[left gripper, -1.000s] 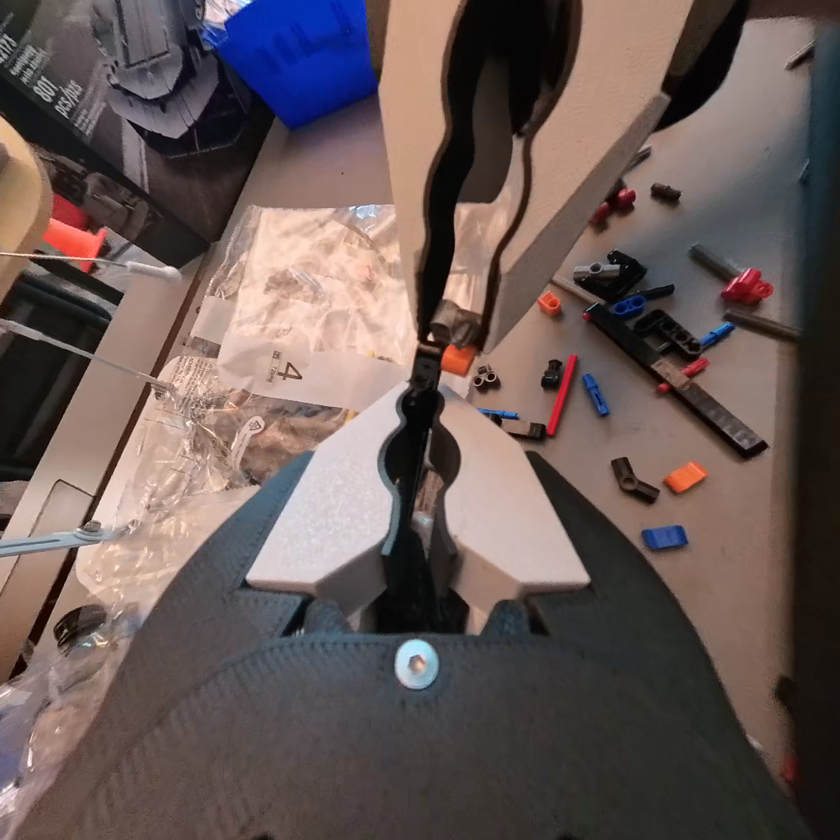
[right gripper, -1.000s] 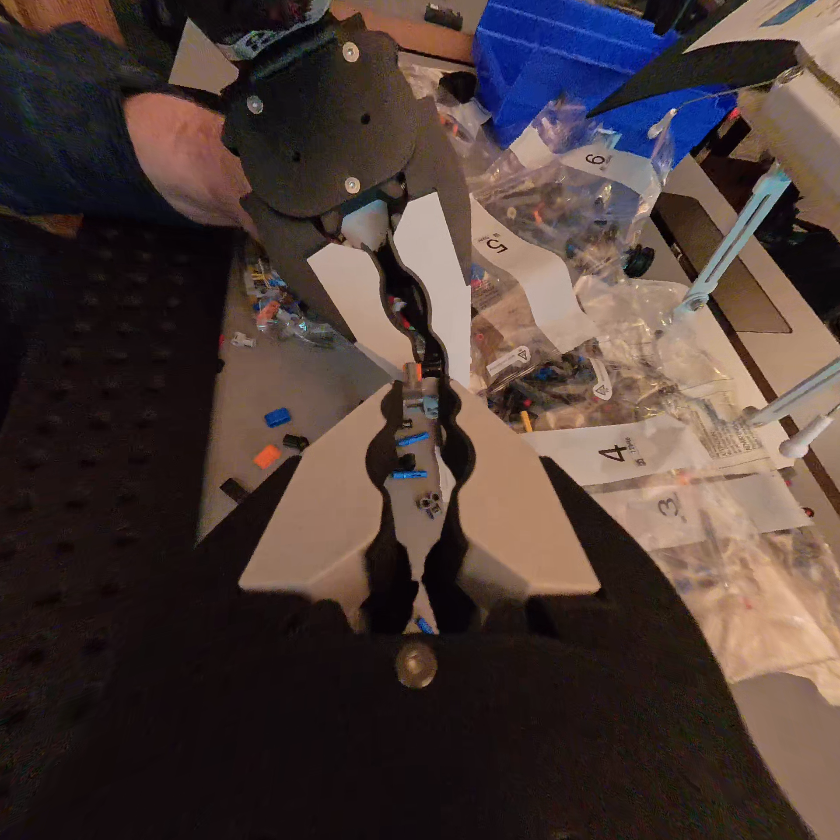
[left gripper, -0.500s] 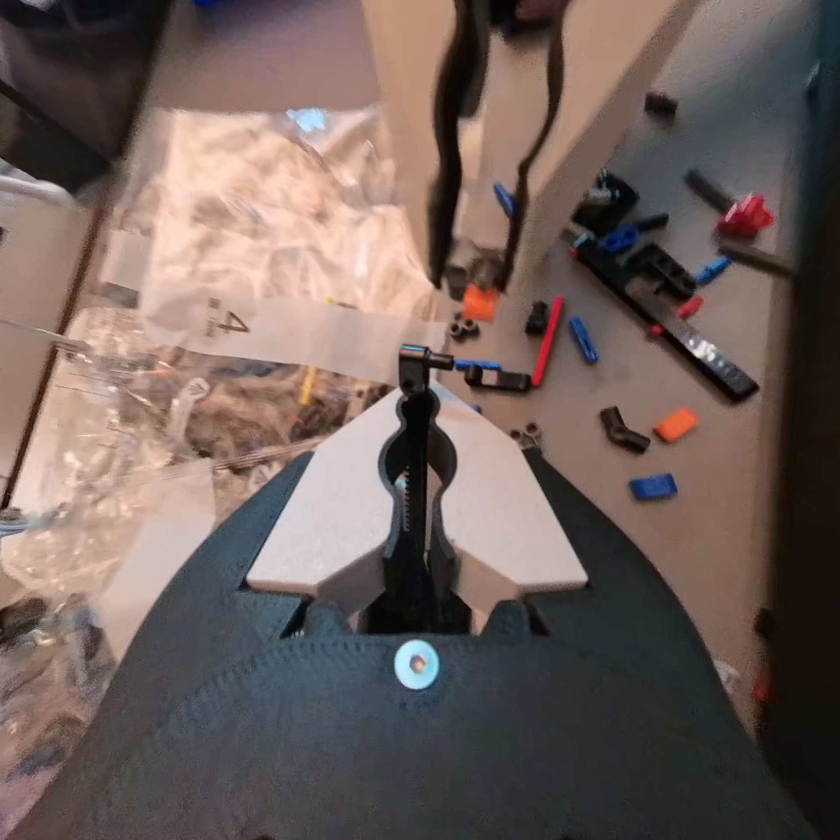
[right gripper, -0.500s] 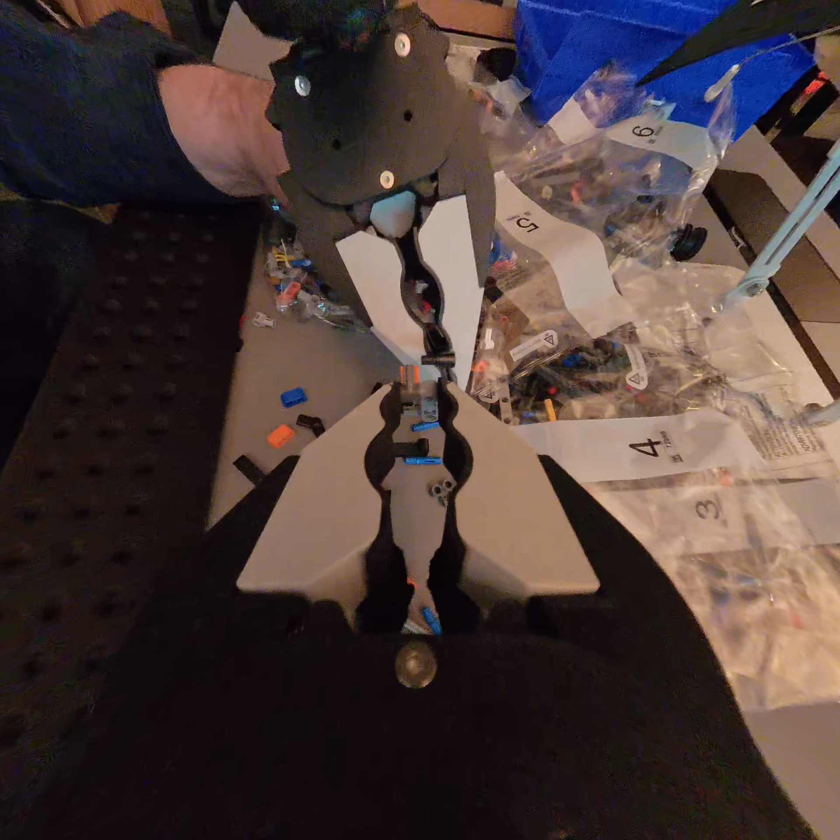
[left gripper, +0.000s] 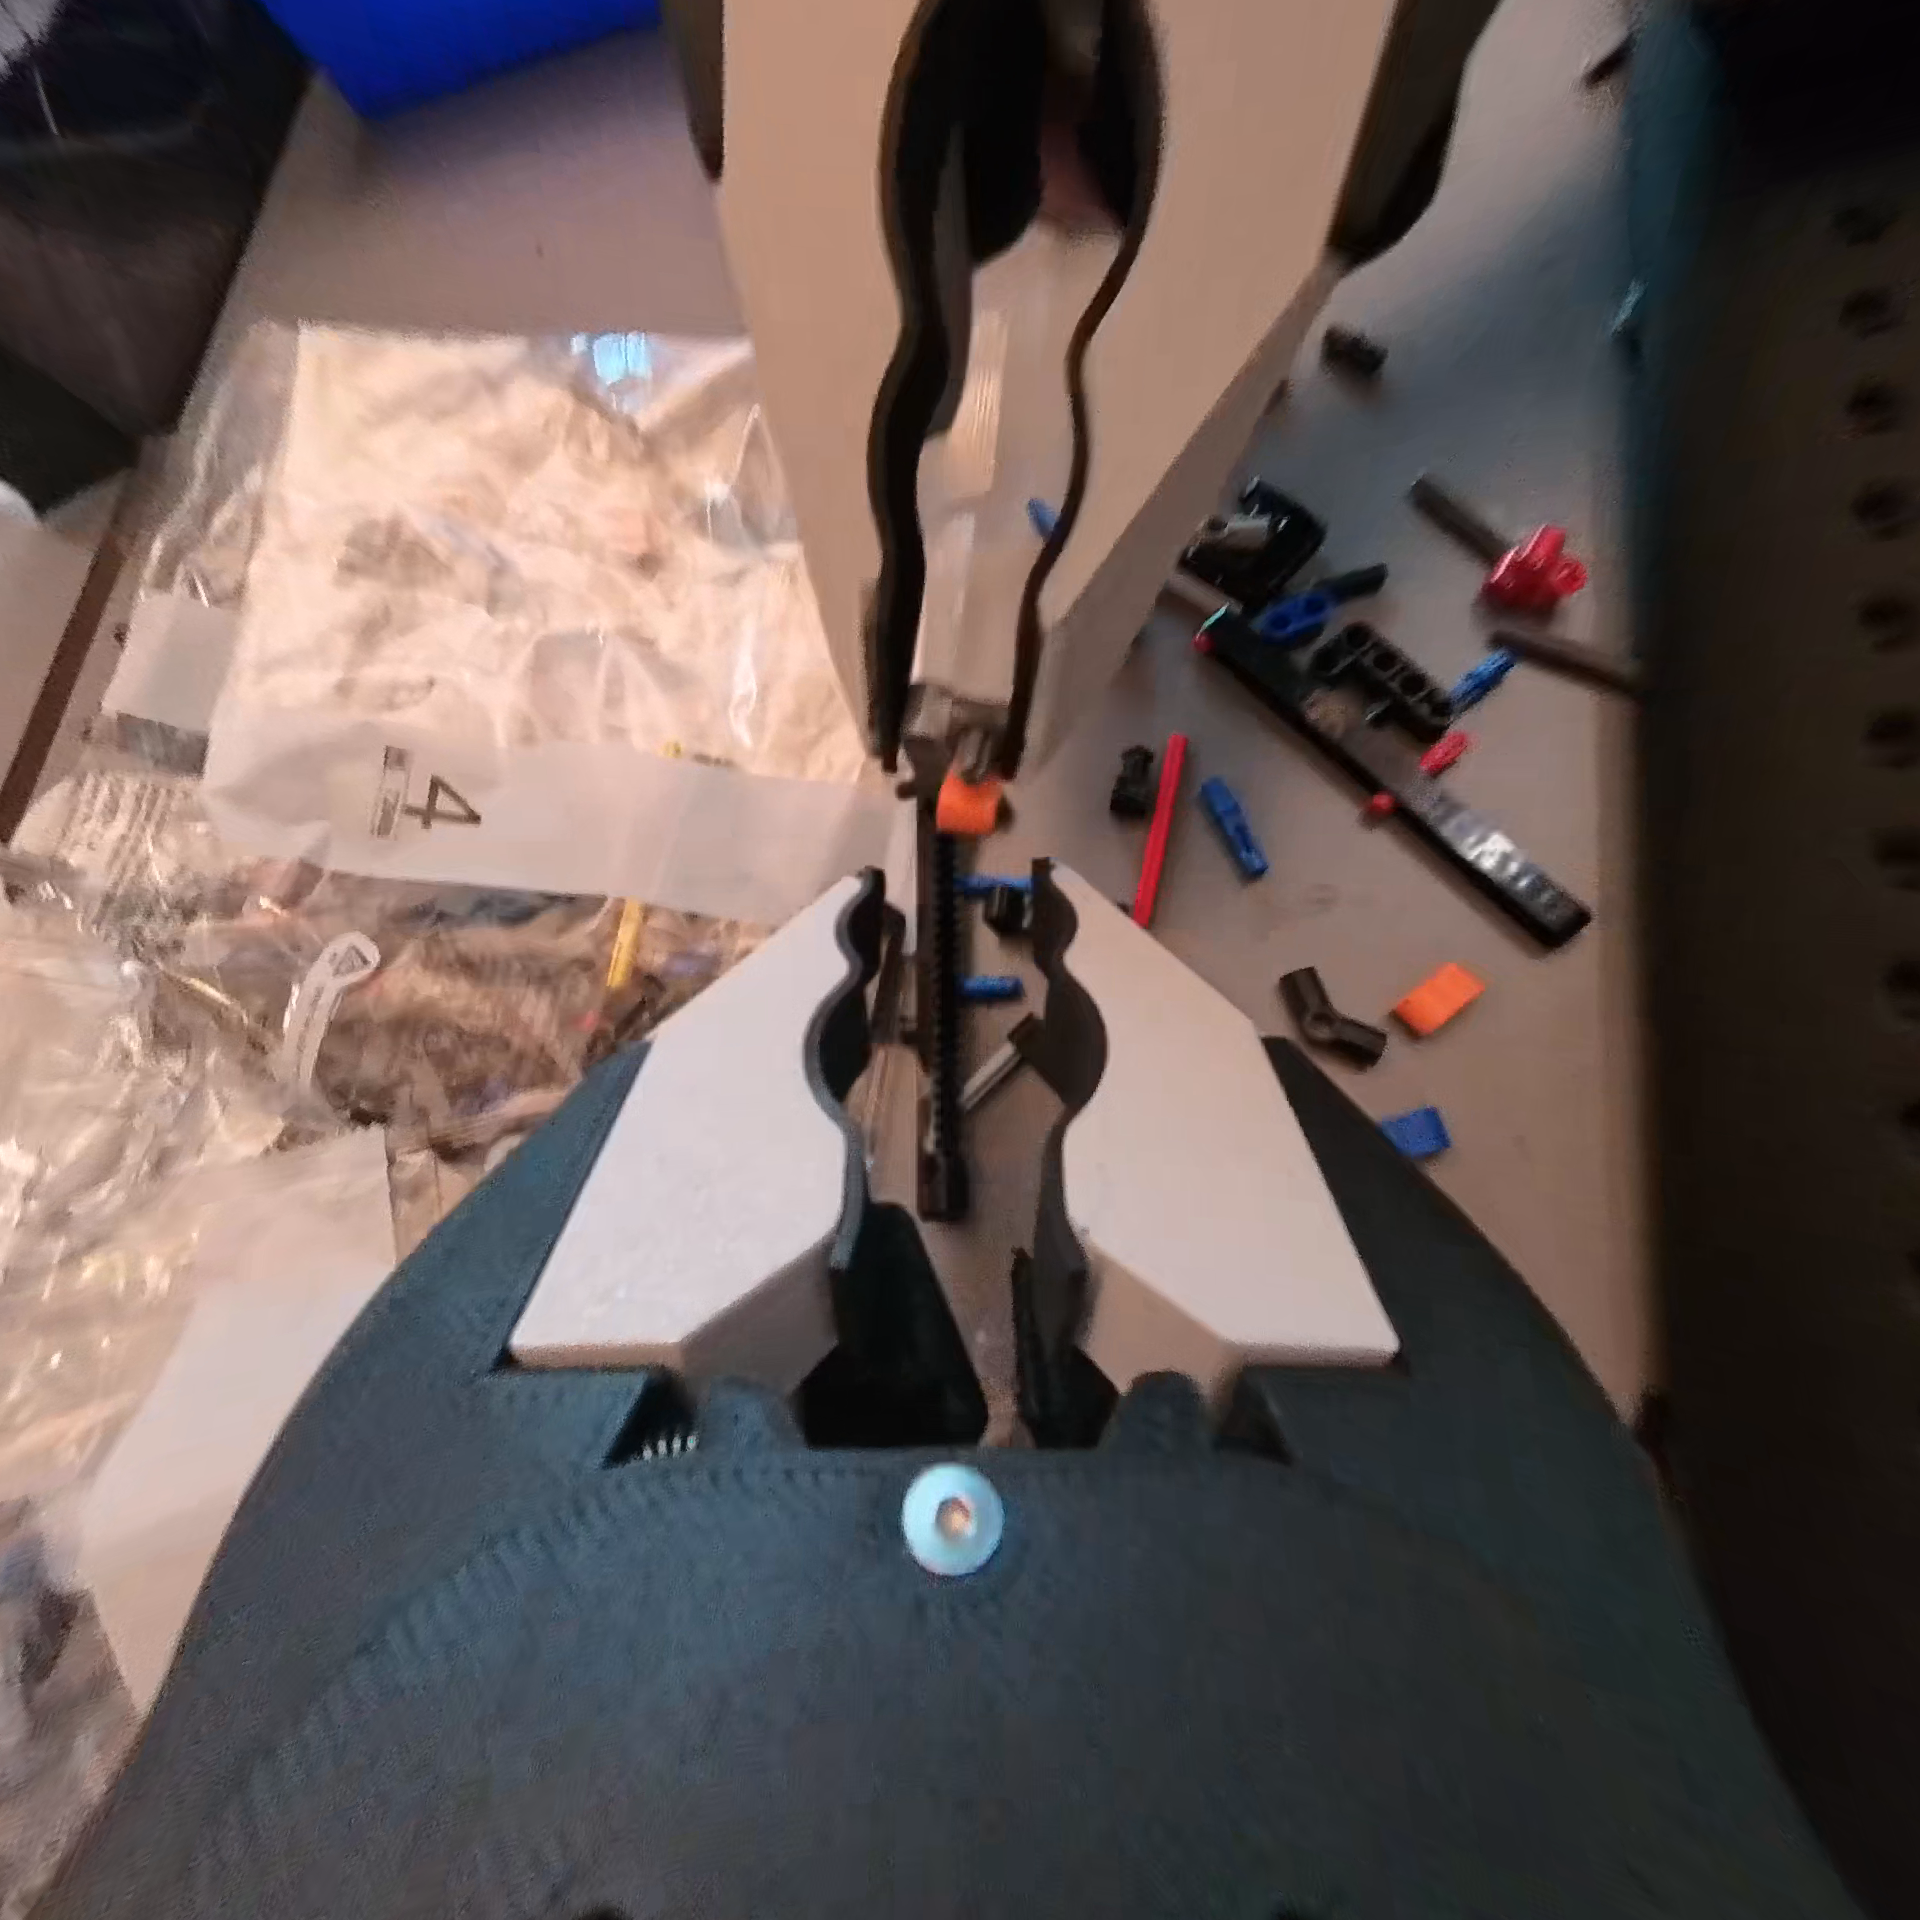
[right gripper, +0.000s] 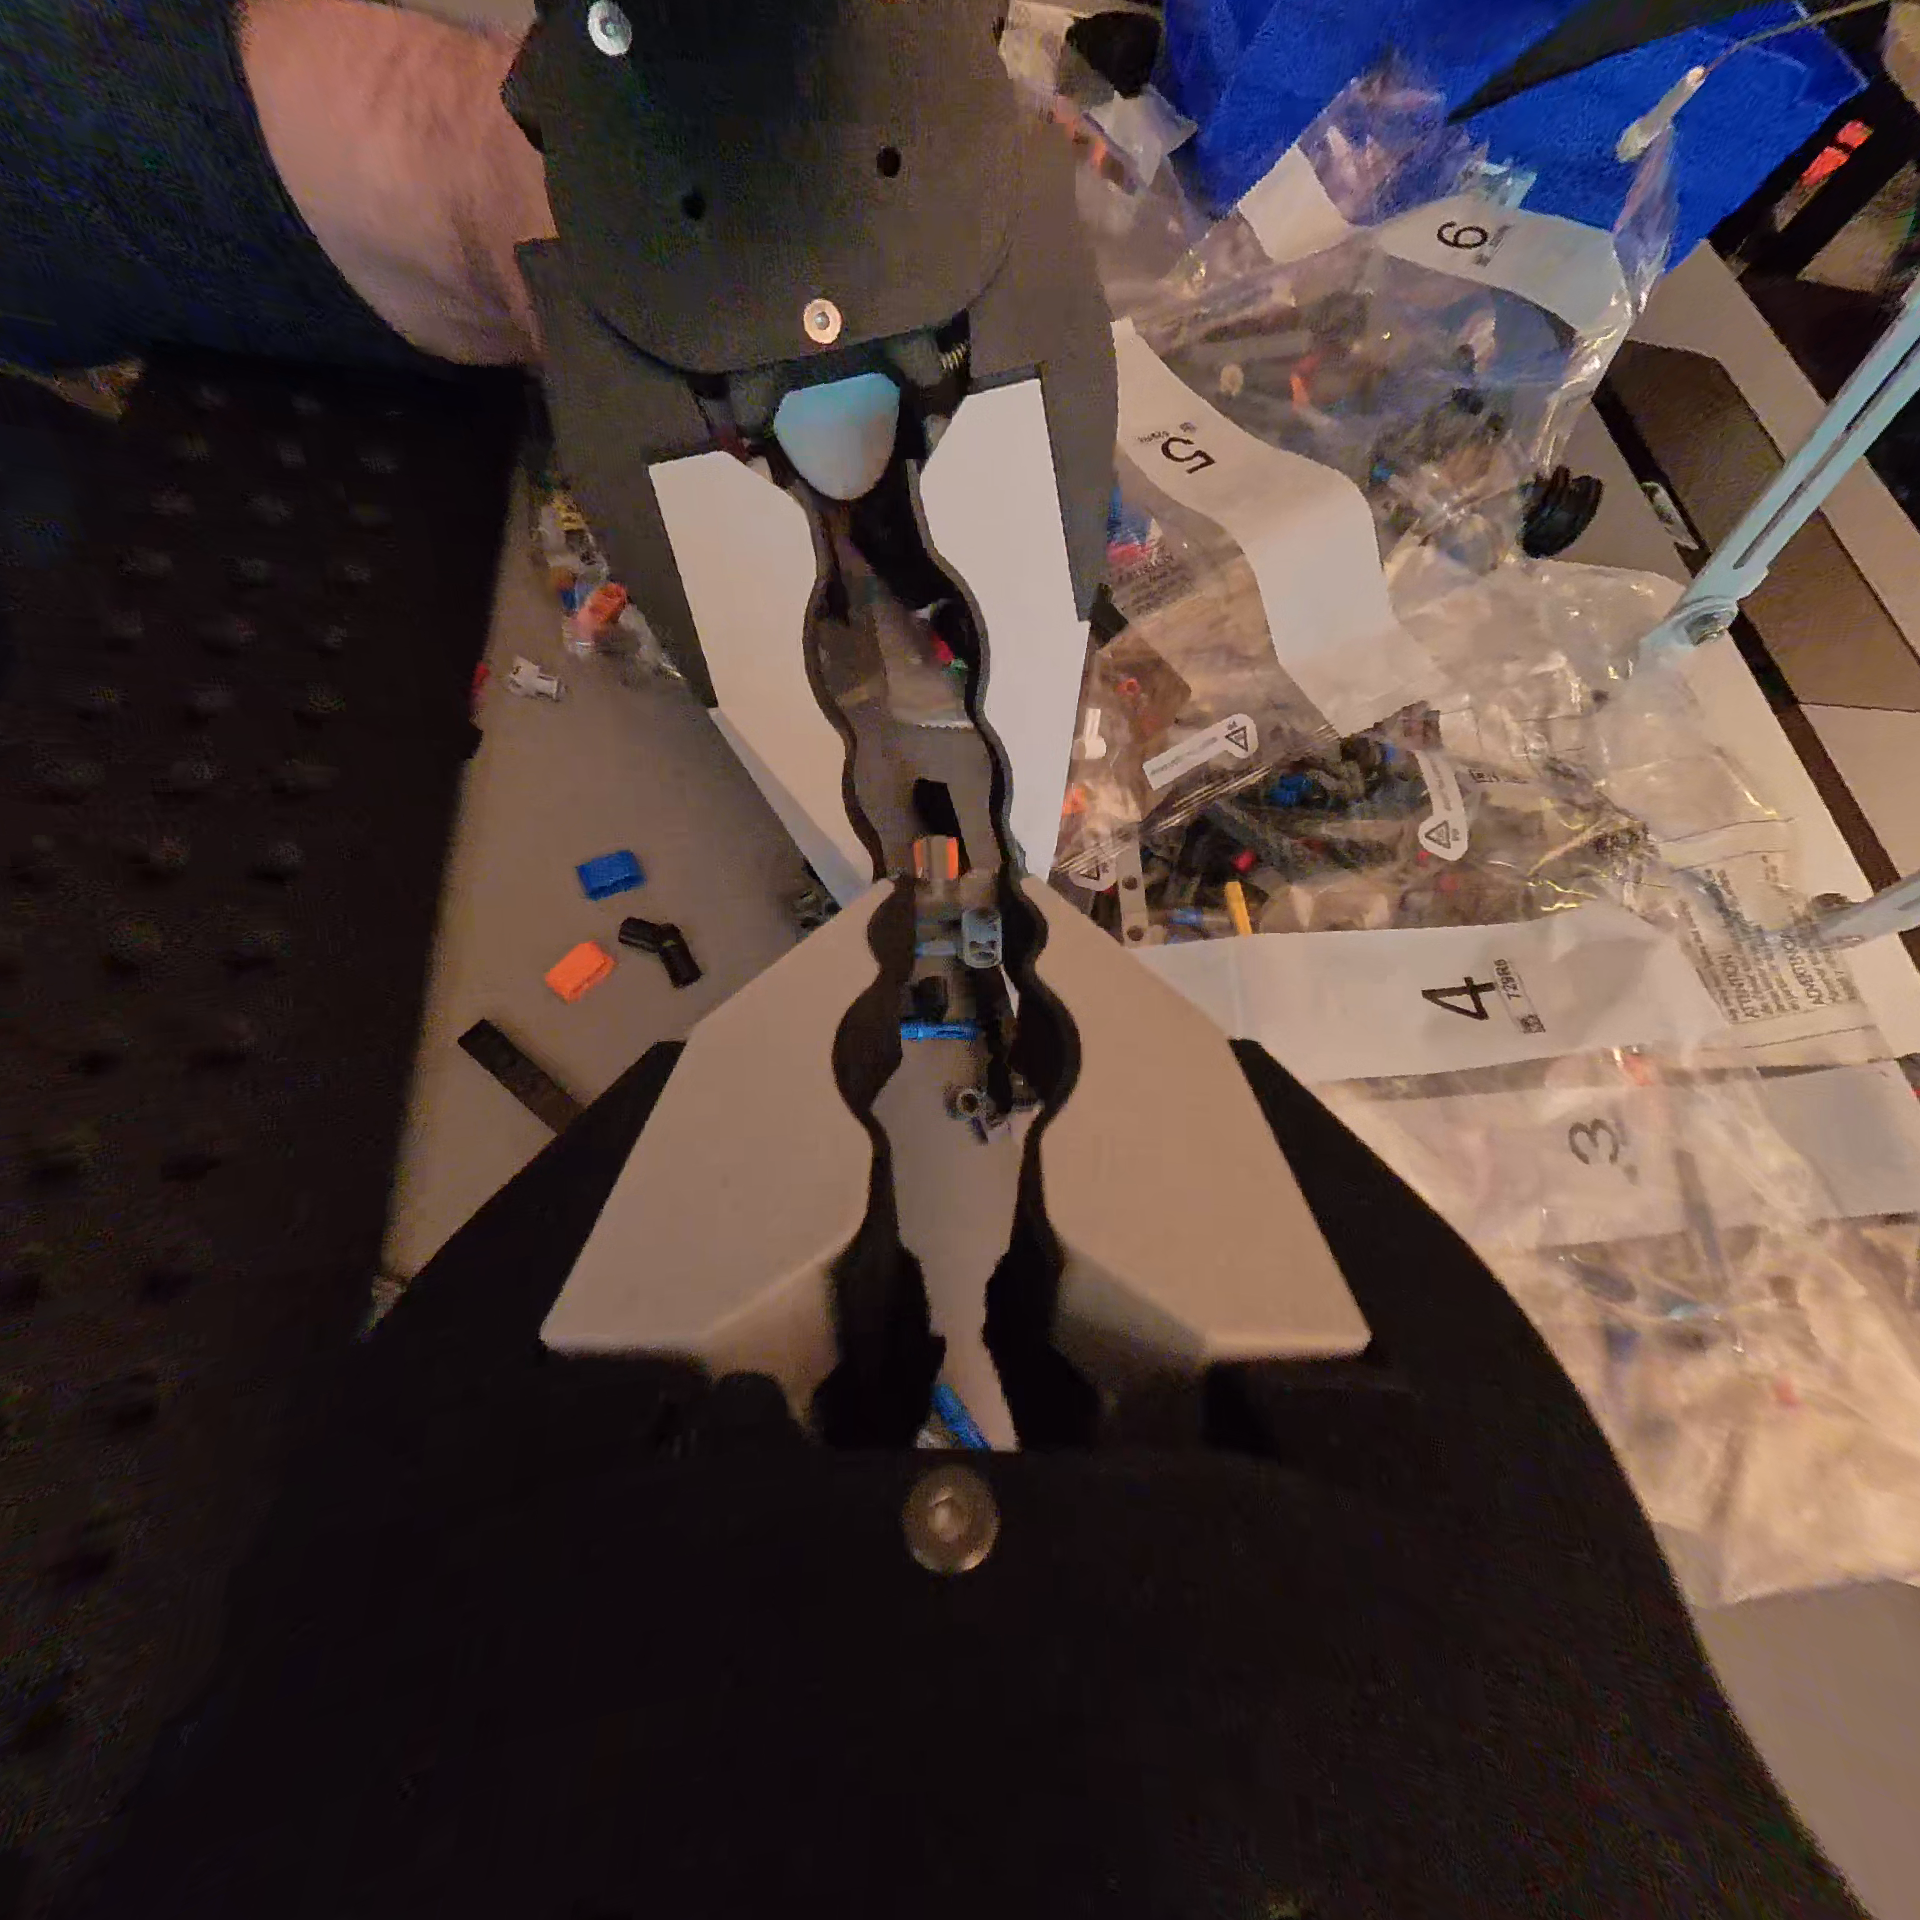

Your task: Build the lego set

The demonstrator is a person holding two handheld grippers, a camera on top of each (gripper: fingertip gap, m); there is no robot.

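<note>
Half a second back my left jaws were clamped flat on the black toothed rack; now they stand apart.

Left wrist view: my left gripper [left gripper: 956, 883] is spread, and the black toothed rack [left gripper: 943, 997] runs lengthwise down the gap, close to the left finger, though I cannot tell if it touches it. The rack's far end meets the small grey-and-orange assembly [left gripper: 961, 774] pinched at the tips of my right gripper [left gripper: 951, 743], which comes in from the top of the view. To the right, loose pieces lie on the grey bench [left gripper: 1299, 1195]: a red axle [left gripper: 1158, 831], a long black beam [left gripper: 1403, 800], an orange tile [left gripper: 1437, 997] and a blue tile [left gripper: 1415, 1130]. To the left lie clear plastic parts bags [left gripper: 468, 623] with white labels, and a blue bin [left gripper: 468, 42] sits at the top edge.

Right wrist view: my right gripper [right gripper: 951, 899] has its jaws nearly together, gripping the grey-and-orange assembly [right gripper: 951, 904] at the tips. My left gripper [right gripper: 940, 847] points back at me with its jaws apart, tips almost meeting mine, and a hand [right gripper: 405, 177] in a dark sleeve holds it. The rack shows only as a dark sliver behind the assembly. Parts bags [right gripper: 1351, 727] cover the bench [right gripper: 623, 1143] on the right; a dark studded mat [right gripper: 208, 831] lies on the left.
</note>
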